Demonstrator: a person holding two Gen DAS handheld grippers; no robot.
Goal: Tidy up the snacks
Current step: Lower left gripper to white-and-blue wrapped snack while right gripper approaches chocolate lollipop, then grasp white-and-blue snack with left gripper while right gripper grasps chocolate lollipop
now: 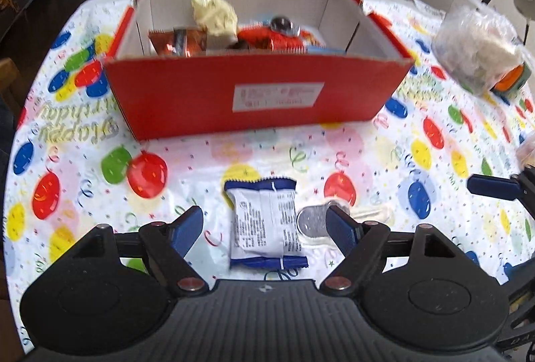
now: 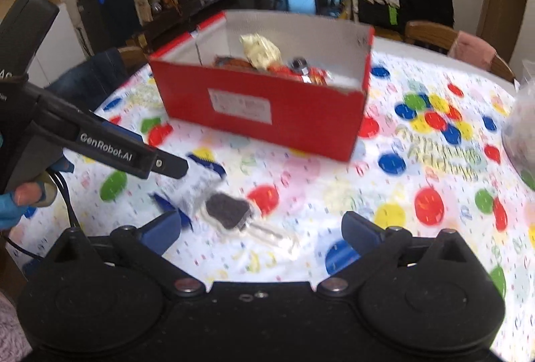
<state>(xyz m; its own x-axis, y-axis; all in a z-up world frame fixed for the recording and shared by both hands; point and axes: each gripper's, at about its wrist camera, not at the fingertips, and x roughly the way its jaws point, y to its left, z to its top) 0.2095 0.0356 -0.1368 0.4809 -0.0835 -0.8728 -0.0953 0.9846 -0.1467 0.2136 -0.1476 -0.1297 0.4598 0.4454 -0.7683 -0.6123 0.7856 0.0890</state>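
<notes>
blue-white snack packet [image 1: 265, 223] lying flat, long axis toward red box [image 1: 254, 94]

Red cardboard box [image 1: 207, 94]: matt outside, ribbed white corrugated inside, white paper label. White-and-blue plastic snack wrapper [image 1: 265, 221]: smooth, slightly glossy film. Balloon-print tablecloth on worktop [image 1: 384, 168]: thin, smooth plastic-looking sheet. Left claw [image 1: 265, 226]: matt black plastic body, blue pads, shiny metal pivot pins.
</notes>
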